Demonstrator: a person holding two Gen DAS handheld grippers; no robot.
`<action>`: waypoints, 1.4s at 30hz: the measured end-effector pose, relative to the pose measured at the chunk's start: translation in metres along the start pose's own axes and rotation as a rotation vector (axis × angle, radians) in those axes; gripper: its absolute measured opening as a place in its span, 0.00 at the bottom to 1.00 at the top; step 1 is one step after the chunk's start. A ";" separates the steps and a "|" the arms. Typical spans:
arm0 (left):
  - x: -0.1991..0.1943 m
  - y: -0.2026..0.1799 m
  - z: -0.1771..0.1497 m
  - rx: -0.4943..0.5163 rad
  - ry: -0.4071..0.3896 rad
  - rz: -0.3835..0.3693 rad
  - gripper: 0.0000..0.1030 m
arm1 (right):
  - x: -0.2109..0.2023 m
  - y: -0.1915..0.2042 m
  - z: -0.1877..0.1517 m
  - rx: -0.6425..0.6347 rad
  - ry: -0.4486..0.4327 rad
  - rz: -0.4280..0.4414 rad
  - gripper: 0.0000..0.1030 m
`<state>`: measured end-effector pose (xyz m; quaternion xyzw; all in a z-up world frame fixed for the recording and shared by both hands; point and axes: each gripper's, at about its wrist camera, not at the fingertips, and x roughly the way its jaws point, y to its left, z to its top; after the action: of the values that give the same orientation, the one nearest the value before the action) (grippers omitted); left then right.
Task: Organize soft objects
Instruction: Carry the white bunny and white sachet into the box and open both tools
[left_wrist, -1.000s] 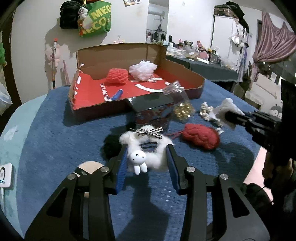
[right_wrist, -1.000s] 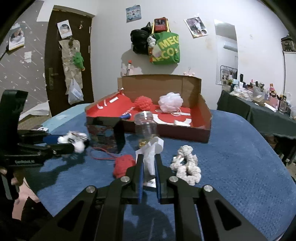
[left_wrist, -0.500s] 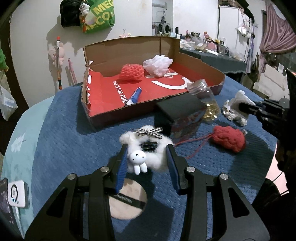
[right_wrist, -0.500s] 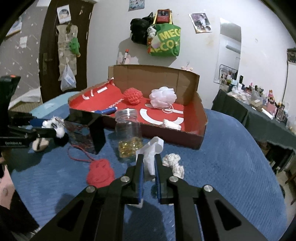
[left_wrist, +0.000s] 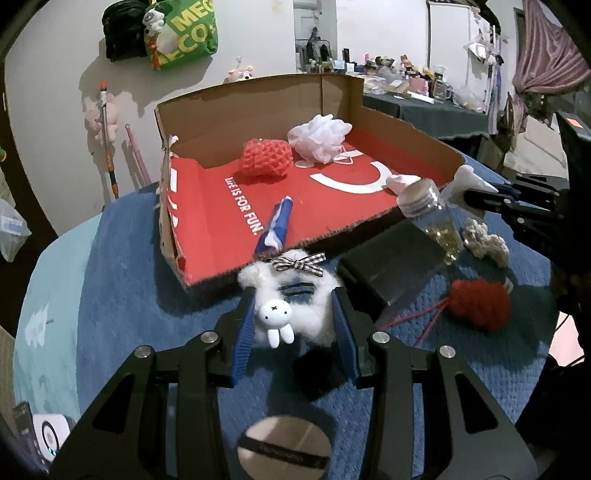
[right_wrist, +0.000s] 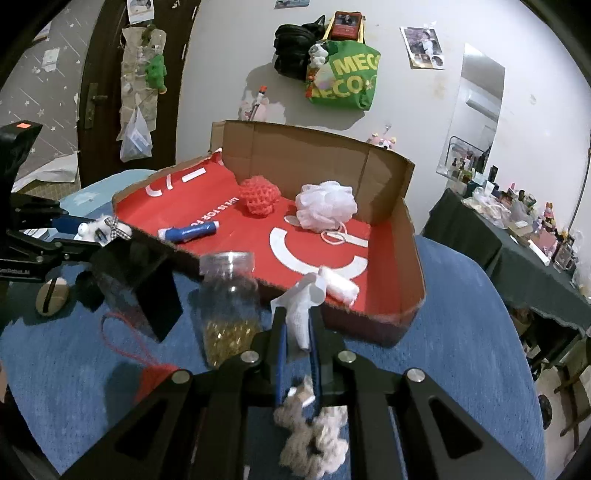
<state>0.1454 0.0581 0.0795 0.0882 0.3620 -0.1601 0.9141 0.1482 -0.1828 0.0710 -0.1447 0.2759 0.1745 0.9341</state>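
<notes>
My left gripper (left_wrist: 293, 314) is shut on a white fluffy bunny hair clip (left_wrist: 291, 295) with a checked bow, held just before the near edge of the red-lined cardboard box (left_wrist: 240, 107). My right gripper (right_wrist: 297, 332) is shut on a white cloth piece (right_wrist: 301, 306), held over the box's near wall (right_wrist: 369, 325). In the box lie a red mesh sponge (left_wrist: 266, 160), a white bath pouf (left_wrist: 319, 134), a blue tube (left_wrist: 275, 225) and a small white roll (right_wrist: 341, 286). A red yarn ball (left_wrist: 478, 302) and a beige scrunchie (right_wrist: 314, 435) lie on the blue cloth.
A glass jar of gold beads (right_wrist: 229, 306) and a black box (left_wrist: 395, 262) stand between the grippers, before the cardboard box. A round disc (left_wrist: 282, 448) lies under the left gripper. A cluttered dark table (right_wrist: 517, 236) stands at the right.
Both grippers have moved forward toward the cardboard box with their loads. The scrunchie and red yarn ball now lie nearer or behind.
</notes>
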 end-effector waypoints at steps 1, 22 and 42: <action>0.001 0.002 0.002 0.002 0.000 -0.002 0.37 | 0.002 -0.001 0.003 -0.001 0.000 0.004 0.12; 0.040 0.007 0.073 0.020 0.001 -0.190 0.37 | 0.057 -0.026 0.054 0.050 0.048 0.206 0.12; 0.133 -0.018 0.100 0.125 0.221 -0.258 0.39 | 0.144 -0.031 0.072 0.021 0.307 0.431 0.13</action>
<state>0.2935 -0.0171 0.0589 0.1145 0.4578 -0.2876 0.8334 0.3076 -0.1488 0.0527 -0.0978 0.4405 0.3425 0.8241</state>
